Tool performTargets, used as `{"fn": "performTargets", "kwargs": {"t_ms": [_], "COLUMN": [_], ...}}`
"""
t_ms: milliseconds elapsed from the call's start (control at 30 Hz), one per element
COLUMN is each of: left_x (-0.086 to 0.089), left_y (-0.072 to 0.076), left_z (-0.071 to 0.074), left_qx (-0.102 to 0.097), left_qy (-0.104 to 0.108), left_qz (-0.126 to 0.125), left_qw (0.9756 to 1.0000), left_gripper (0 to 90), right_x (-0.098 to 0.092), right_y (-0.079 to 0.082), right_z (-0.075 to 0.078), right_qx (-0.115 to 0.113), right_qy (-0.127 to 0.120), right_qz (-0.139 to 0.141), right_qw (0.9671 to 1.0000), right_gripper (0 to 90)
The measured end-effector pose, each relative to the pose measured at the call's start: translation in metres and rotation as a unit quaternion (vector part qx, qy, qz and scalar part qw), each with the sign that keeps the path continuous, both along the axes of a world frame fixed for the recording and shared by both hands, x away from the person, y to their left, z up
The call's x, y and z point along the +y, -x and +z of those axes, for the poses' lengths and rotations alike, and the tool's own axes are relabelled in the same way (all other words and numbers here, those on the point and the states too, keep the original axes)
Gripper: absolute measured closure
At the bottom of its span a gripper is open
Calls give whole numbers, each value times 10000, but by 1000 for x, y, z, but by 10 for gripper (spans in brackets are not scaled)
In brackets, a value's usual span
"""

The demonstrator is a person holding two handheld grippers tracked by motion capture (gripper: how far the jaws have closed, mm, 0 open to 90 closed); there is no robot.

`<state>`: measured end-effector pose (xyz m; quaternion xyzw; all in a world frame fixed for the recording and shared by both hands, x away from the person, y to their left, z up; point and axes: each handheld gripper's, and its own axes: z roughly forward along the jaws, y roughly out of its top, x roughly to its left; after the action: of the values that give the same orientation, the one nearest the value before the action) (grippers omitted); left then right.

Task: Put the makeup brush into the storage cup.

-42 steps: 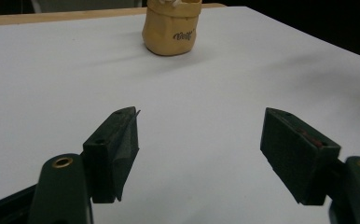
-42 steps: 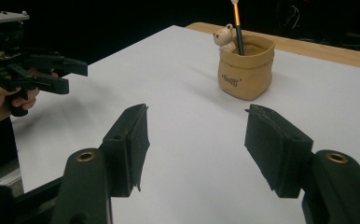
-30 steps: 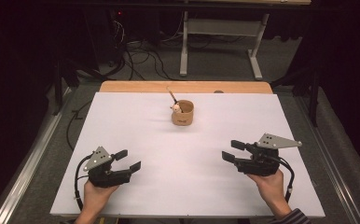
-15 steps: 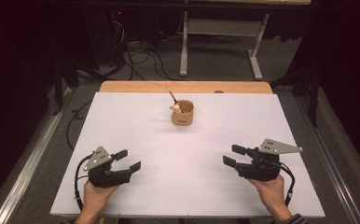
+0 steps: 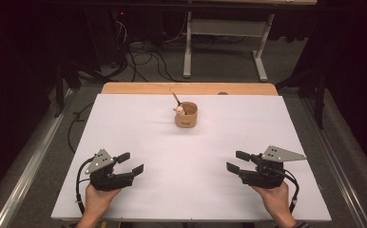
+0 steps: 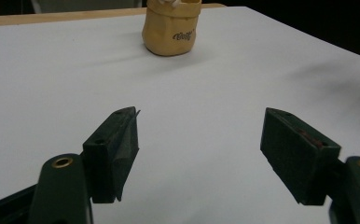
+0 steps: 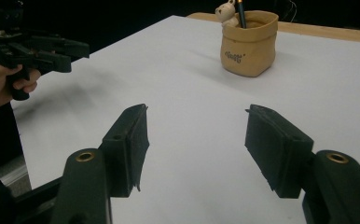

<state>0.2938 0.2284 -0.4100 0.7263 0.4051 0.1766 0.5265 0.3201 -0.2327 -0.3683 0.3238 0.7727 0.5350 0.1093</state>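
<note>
From above, a small tan pouch (image 5: pixel 186 115) stands toward the far middle of the white table (image 5: pixel 139 123), with a pencil (image 5: pixel 176 98) and a little bear figure (image 5: pixel 178 110) poking out of it. The left gripper (image 5: pixel 129 163) and right gripper (image 5: pixel 238 161) rest near the front edge, well apart from the pouch, both spread and holding nothing.

In the left gripper view, the pouch (image 6: pixel 171 27) sits far ahead between the parted jaws.

In the right gripper view, the pouch (image 7: pixel 249 43) stands ahead, slightly right, and the jaws gape over bare table.
</note>
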Motion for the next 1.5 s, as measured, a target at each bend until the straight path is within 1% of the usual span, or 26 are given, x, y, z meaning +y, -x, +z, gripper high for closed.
{"fn": "performTargets", "kwargs": {"t_ms": [267,367,533,600,833,900,1167,1267,1367,1467,1500], "left_x": [0,0,0,0,0,1,1,1,1,1,1], "left_y": [0,0,0,0,1,1,1,1,1,1,2], "left_z": [0,0,0,0,1,1,1,1,1,1,1], "left_qx": [-1,-6,-7,-12,-20,-22,-35,-37,-37,-37,-38], "left_qy": [1,8,16,14,22,25,48,55,51,51,51], "left_qz": [-1,-6,-5,-2,-8,-9,-19,-18,-17,-17,-15], "left_qw": [10000,10000,10000,10000,10000,10000,10000,10000,10000,10000,10000], "left_gripper": [284,284,283,283,283,283,283,283,283,283,283], "right_x": [-1,-2,-4,-5,-8,-9,-13,-16,-19,-22,-22], "right_y": [2,2,4,4,4,4,2,2,1,1,1], "right_z": [-7,-9,-13,-14,-17,-19,-25,-26,-28,-29,-30], "right_qx": [-8,-54,-9,-41,-97,-70,-111,-74,-134,-118,-145], "right_qy": [75,131,121,150,139,145,191,200,268,247,257], "right_qz": [-54,-71,-154,-172,-262,-289,-390,-461,-510,-557,-552], "right_qw": [10000,9999,9998,9997,9995,9995,9990,9987,9982,9981,9980], "right_gripper": [411,411,411,411,411,411,404,398,397,395,395]}}
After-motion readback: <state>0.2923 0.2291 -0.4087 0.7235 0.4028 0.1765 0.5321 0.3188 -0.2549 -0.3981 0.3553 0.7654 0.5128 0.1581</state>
